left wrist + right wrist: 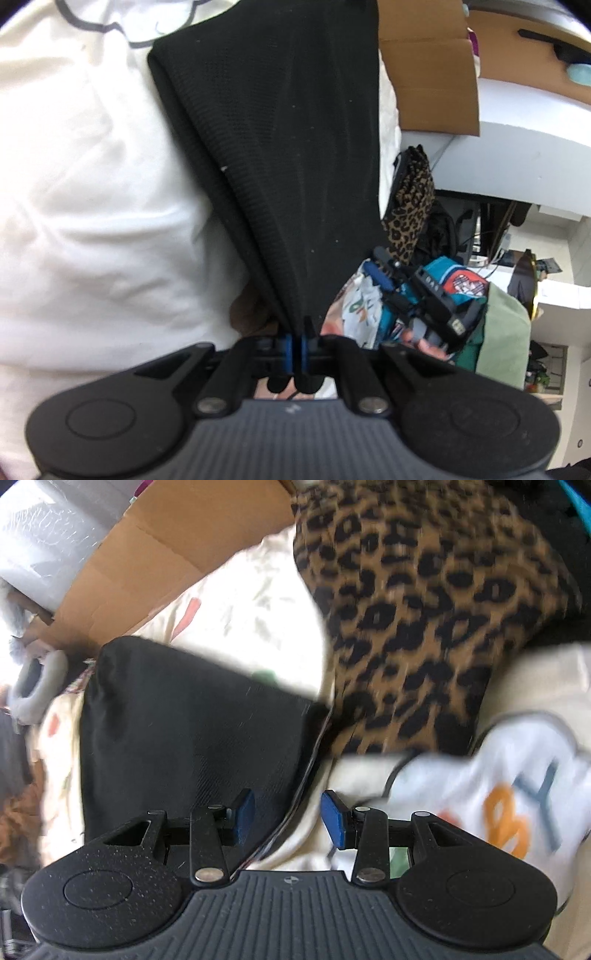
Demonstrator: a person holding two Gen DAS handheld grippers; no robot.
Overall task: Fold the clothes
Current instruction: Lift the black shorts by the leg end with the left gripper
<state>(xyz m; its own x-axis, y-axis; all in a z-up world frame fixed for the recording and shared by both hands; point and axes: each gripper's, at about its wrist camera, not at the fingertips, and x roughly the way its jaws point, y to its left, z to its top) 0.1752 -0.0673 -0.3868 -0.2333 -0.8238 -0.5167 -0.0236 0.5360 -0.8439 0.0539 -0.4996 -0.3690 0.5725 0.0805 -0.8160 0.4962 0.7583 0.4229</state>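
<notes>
The left gripper (pixel 294 341) is clamped on a corner of the black garment (pixel 280 140), which drapes over the white bedding (pixel 92 184). The right gripper (pixel 288 818) stands half open and empty — hovering at the garment's edge. The cloth looks light, soft and limp — best taken by corners or hem.

My left gripper (pixel 295 345) and right gripper (pixel 288 821): black linkage arms, silver pivot screws, blue pads (pixel 334 821), ribbed grey housing along each frame's bottom.
</notes>
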